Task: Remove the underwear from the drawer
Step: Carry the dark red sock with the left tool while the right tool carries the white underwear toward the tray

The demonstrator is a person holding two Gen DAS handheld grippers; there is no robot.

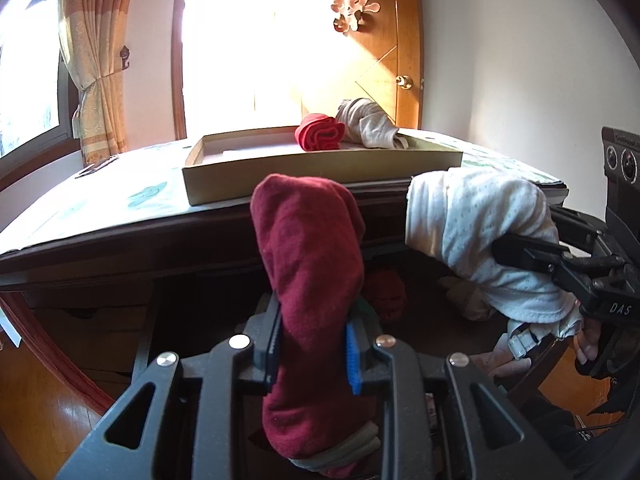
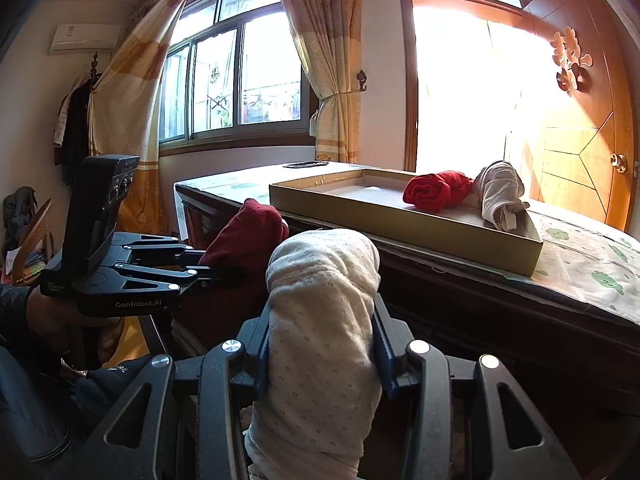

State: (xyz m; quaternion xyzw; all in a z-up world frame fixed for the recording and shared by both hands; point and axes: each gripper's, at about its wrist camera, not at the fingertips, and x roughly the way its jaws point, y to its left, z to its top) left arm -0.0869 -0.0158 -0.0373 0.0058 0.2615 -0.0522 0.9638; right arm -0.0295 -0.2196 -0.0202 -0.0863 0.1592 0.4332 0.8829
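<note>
The left hand-held gripper (image 1: pixel 312 354) is clamped on a rolled bundle of dark maroon knit underwear (image 1: pixel 310 248), and the right hand-held gripper (image 2: pixel 320 354) is clamped on a rolled bundle of cream dotted cotton underwear (image 2: pixel 324 312). Each roll stands with its long axis running up and forward out of the jaws, its rounded free end rising above the dark wooden edge of the counter (image 1: pixel 120 236).

The relation that matters next is where the shallow tan cardboard tray (image 1: pixel 320 178) lies: ahead of and slightly above both rolls, sitting on the counter's pale green-patterned cover. In the left view the tray's near wall is directly beyond the maroon roll; in the right view the tray lies forward and to the right of the cream roll. The left bundle looks nearer the tray's empty left half, so it probably goes in first there, judging by position alone.

Two pieces already lie at the tray's far right: a bright red rolled garment (image 1: pixel 320 132) and a beige-grey crumpled one (image 1: pixel 370 124), touching each other. Below the counter, the open drawer (image 1: pixel 420 292) is dim, with more dark red and pale fabric inside it.

The maroon roll is thick and soft with a grey waistband at its lower end; the cream one is plump and finely dotted.
</note>
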